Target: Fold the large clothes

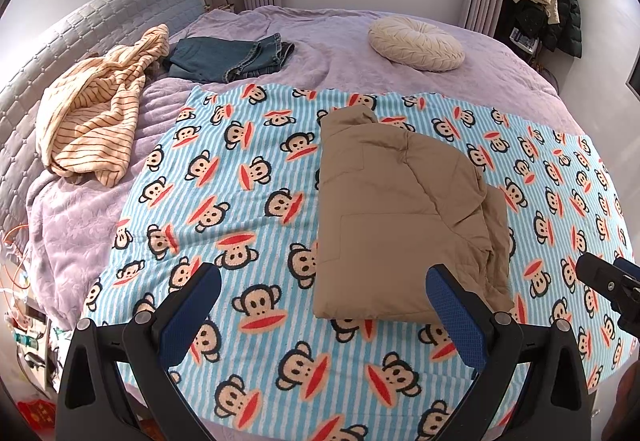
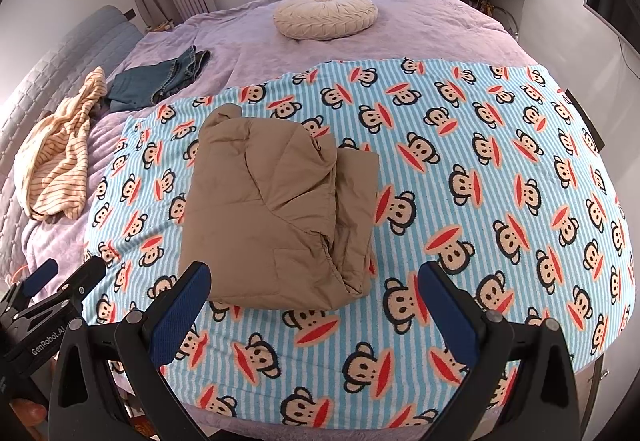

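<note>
My 2 grippers, left gripper [image 1: 324, 305] and right gripper [image 2: 316, 301], gape wide and empty; grabbing only 1 layer could unravel the folded tan jacket [image 2: 276, 209].

The bed [image 1: 320, 25] is wearing a purple cover, with a monkey-print blanket [image 1: 248, 201] lying across it. A folded tan jacket [image 1: 400, 209] is sitting on that, while folded jeans [image 1: 228, 57], a striped top [image 1: 92, 109] and a round cushion [image 1: 416, 43] are resting on the cover.

The left hand-held gripper [image 2: 56, 281] apparently reads "GenRobot.AI".
</note>
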